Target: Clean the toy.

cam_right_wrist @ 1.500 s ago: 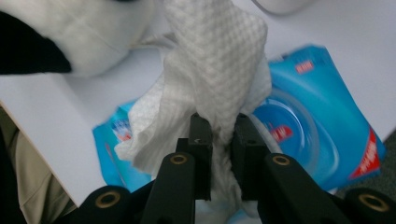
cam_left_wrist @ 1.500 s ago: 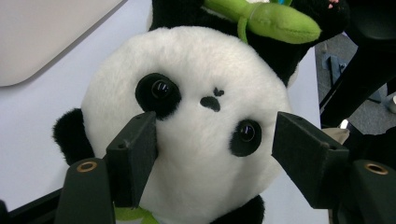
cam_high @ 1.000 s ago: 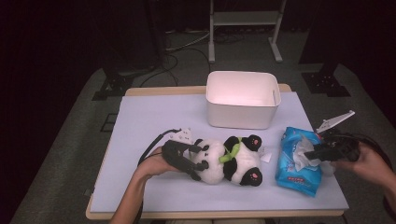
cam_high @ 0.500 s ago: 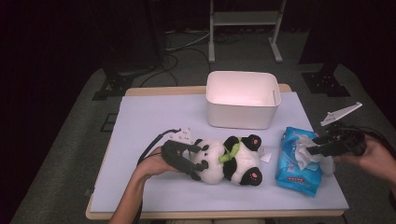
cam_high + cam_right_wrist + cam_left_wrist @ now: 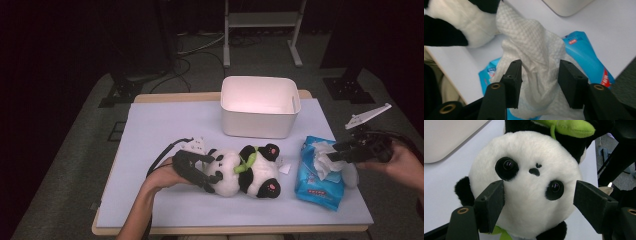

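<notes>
The room was dark around a table under a pale lilac mat (image 5: pixel 165 130), with a white bin (image 5: pixel 260 106) at its far edge. The left gripper (image 5: pixel 537 196) had its jaws set round the panda (image 5: pixel 245 171): one pad lay against the plush beside an eye, the other stood just off the head, so this was a loose bracket and no squeeze. These jaws had just been opening, with the head between them. The panda lay on its side at the mat's middle, where it had lain a second earlier. The right gripper (image 5: pixel 540 83) straddled a wipe (image 5: pixel 534 50) bunched up out of the blue pack (image 5: pixel 320 175); its jaws, after widening, had just drawn in a little, with the wipe between them, and they looked closed on its folds. Compared with a second before, that gripper sat higher over the pack. The wipe was probably being pulled free, perhaps to clean the steadied panda.
</notes>
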`<state>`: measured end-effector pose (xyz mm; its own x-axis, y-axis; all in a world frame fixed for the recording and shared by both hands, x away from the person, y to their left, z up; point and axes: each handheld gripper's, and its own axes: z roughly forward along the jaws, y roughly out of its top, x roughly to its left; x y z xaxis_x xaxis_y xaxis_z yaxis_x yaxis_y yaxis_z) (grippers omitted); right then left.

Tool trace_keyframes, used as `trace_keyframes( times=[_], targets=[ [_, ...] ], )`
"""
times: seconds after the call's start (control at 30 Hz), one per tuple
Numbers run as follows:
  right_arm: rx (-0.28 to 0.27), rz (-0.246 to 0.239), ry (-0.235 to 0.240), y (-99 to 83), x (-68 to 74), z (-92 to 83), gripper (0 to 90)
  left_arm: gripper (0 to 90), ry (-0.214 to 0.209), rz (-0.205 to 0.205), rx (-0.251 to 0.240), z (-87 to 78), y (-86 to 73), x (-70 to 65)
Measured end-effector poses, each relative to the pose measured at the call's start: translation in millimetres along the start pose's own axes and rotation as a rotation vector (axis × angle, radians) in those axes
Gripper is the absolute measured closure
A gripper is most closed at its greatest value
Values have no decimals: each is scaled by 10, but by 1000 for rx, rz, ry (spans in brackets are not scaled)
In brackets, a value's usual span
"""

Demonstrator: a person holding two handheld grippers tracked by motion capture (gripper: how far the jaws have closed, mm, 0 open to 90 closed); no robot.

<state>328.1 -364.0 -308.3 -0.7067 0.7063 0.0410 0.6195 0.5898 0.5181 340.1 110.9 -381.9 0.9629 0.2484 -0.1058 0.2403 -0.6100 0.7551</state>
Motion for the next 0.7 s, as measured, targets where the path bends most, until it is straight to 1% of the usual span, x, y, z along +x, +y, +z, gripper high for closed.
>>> trace_keyframes(
  times=[0.03, 0.07, 0.13, 0.17, 0.3, 0.4, 0.43, 0.47, 0.53, 0.57, 0.6, 0.63, 0.67, 0.7],
  targets=[
    [6, -7, -7, 1, 2, 5, 533, 242, 0, 0, 0, 1, 0, 1],
    [12, -7, 4, 0, 3, 13, 525, 241, -1, 0, 1, 2, 0, -2],
    [21, -7, 6, 0, 3, 26, 516, 233, -1, -1, 2, 4, 3, -6],
    [18, -6, 14, -2, 4, 28, 520, 231, -1, -1, 2, 5, 4, -7],
    [31, -13, 10, 2, 5, 34, 526, 230, -1, 0, 4, 5, 3, -5],
    [31, -14, 14, 11, 12, 12, 540, 224, -1, 1, 5, 9, 5, -3],
    [25, -12, 16, 16, 14, 0, 586, 221, 0, 4, 6, 9, 6, 0],
    [17, -9, 18, 18, 14, -7, 610, 220, 1, 2, 6, 10, 6, 1],
    [14, -5, 21, 23, 15, -8, 612, 220, 1, 3, 7, 10, 6, 1],
    [23, -5, 11, 26, 17, 28, 679, 220, 1, 3, 7, 8, 6, -1],
    [31, -1, 19, 23, 12, 51, 692, 220, 0, 2, 9, 7, 6, -3],
    [42, 0, 10, 19, 10, 84, 730, 220, 1, 2, 7, 7, 5, -4],
    [42, 0, 10, 19, 10, 84, 730, 220, 1, 2, 7, 7, 5, -4],
    [53, -3, -8, 11, 8, 120, 755, 220, 2, 0, 9, 7, 4, -4]
  ],
)
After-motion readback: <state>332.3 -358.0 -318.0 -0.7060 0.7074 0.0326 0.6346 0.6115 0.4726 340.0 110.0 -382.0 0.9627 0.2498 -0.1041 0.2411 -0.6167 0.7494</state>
